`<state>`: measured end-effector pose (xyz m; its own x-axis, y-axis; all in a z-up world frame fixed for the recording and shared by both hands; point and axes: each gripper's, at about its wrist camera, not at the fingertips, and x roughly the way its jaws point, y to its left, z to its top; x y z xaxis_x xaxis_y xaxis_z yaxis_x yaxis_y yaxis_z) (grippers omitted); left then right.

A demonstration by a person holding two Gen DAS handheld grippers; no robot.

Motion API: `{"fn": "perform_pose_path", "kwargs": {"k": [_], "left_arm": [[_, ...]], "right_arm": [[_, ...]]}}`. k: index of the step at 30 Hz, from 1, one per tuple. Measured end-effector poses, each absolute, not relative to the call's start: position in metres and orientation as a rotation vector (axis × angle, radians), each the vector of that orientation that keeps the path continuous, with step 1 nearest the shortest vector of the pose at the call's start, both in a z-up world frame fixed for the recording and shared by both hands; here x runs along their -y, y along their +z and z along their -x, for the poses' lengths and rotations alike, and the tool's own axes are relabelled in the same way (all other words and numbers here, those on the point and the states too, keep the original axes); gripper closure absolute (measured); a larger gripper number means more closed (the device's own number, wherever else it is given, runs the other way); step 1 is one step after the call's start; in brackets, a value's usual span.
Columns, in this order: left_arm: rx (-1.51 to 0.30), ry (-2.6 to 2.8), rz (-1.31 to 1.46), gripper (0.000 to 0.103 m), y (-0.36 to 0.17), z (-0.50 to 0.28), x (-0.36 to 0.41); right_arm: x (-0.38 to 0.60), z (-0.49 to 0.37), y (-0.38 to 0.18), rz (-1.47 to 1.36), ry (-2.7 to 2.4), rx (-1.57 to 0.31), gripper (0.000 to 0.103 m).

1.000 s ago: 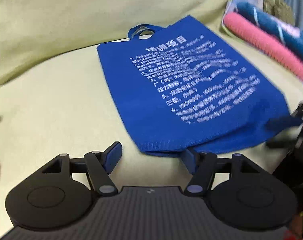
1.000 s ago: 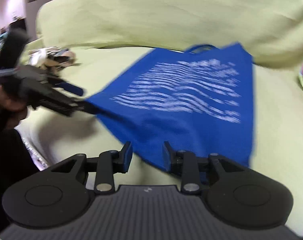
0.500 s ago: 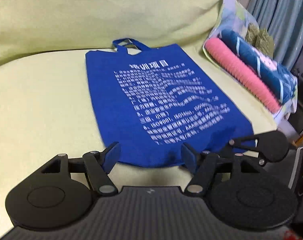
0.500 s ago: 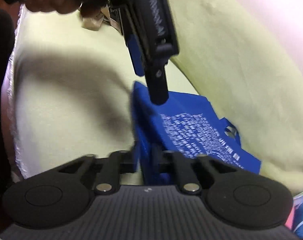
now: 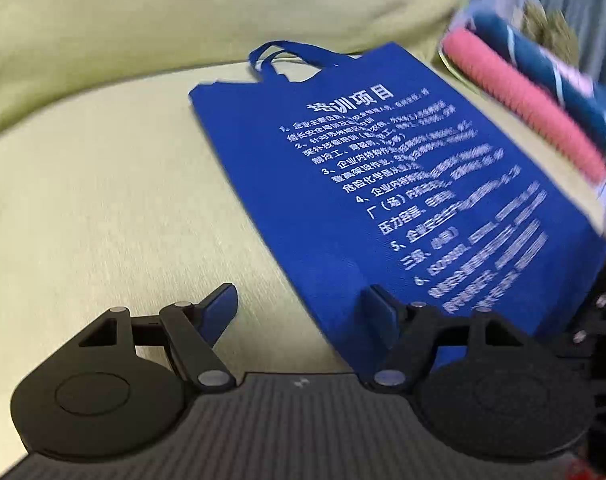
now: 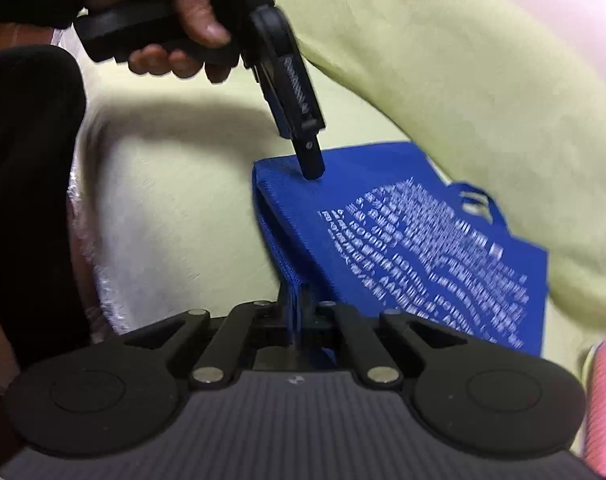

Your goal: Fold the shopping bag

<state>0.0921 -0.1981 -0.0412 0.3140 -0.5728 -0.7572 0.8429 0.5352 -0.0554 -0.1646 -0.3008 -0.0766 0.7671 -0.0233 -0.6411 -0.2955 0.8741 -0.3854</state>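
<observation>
On the pale yellow-green cushion (image 5: 103,208), left wrist view: blue non-woven shopping bag with white printed text (image 5: 383,184) lies flat, handles (image 5: 279,56) toward the backrest. Left gripper (image 5: 301,312) has jaws spread wide, holding nothing; its right finger overlaps the bag's near edge, its left finger sits over bare cushion. Open cushion runs wide to the bag's left. On the bag's right, a pink ribbed roll (image 5: 519,104) and dark blue cloth (image 5: 551,72) lie close to its far side edge. Half a second ago the bag's near edge spanned both fingers; now it is offset to the right.

Right wrist view: right gripper (image 6: 299,312) is clamped on the bag's (image 6: 423,248) bottom corner, lifting that edge into a ridge. Left gripper (image 6: 311,164), held by the left hand (image 6: 171,12), points down, its tip over the bag's adjacent corner. Bare cushion (image 6: 175,200) lies left. The clamp matches the earlier frame; more of the bag's printed face now shows.
</observation>
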Motion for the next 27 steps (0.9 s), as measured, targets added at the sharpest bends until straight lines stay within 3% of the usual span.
{"fn": "perform_pose_path", "kwargs": {"k": [11, 18, 23, 27], "left_arm": [[-0.65, -1.001, -0.423, 0.03, 0.012, -0.04, 0.185], [-0.642, -1.094, -0.626, 0.03, -0.022, -0.008, 0.212], [-0.642, -1.0, -0.598, 0.029, -0.035, -0.03, 0.21], [-0.646, -0.99, -0.532, 0.023, -0.04, -0.044, 0.2]], "right_arm": [[0.335, 0.194, -0.033, 0.341, 0.113, -0.645, 0.096], [0.349, 0.192, -0.048, 0.299, 0.093, -0.688, 0.096], [0.366, 0.195, -0.058, 0.188, 0.063, -0.738, 0.09], [0.38, 0.198, -0.066, 0.098, 0.038, -0.777, 0.089]]}}
